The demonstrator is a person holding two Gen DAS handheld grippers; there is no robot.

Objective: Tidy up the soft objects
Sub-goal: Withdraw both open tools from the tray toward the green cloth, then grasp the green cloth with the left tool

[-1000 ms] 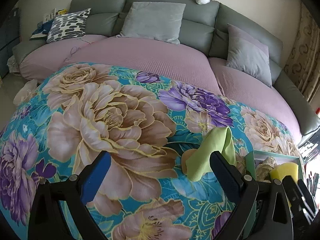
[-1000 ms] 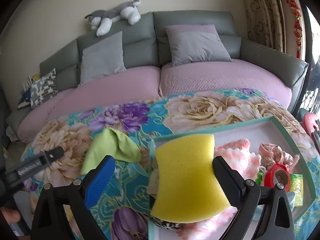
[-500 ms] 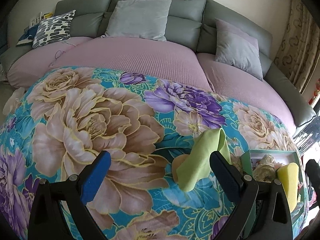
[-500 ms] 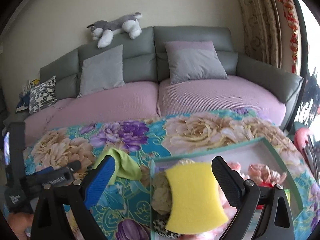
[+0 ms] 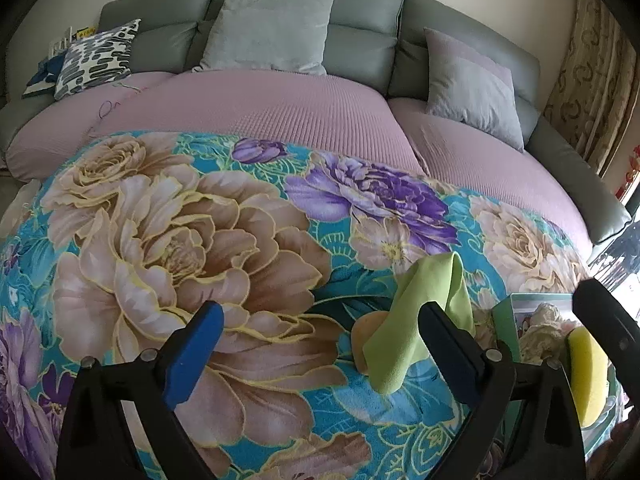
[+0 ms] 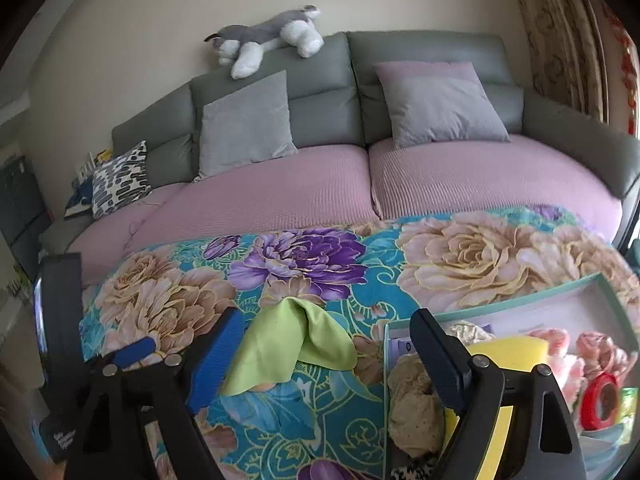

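A lime green cloth (image 5: 416,320) lies crumpled on the floral blanket (image 5: 192,240), over a tan sponge-like piece (image 5: 359,334). It also shows in the right wrist view (image 6: 288,344). A yellow sponge (image 6: 508,354) lies in the green-rimmed box (image 6: 500,307) with a beige cloth (image 6: 412,404), pink knits (image 6: 560,344) and red tape (image 6: 604,396). My left gripper (image 5: 320,340) is open and empty, just left of the green cloth. My right gripper (image 6: 328,348) is open and empty, with the green cloth between its fingers' line and the box behind its right finger.
A grey sofa with pink seat covers (image 6: 320,188) stands behind, with grey cushions (image 6: 244,120), a patterned cushion (image 6: 120,178) and a plush husky (image 6: 268,36) on top. Curtains (image 6: 560,32) hang at the right. The left gripper's body (image 6: 60,320) shows at the right wrist view's left edge.
The yellow sponge has left my right gripper and now lies in the box. My right gripper has drawn back and swung left toward the green cloth. My left gripper has moved slightly left.
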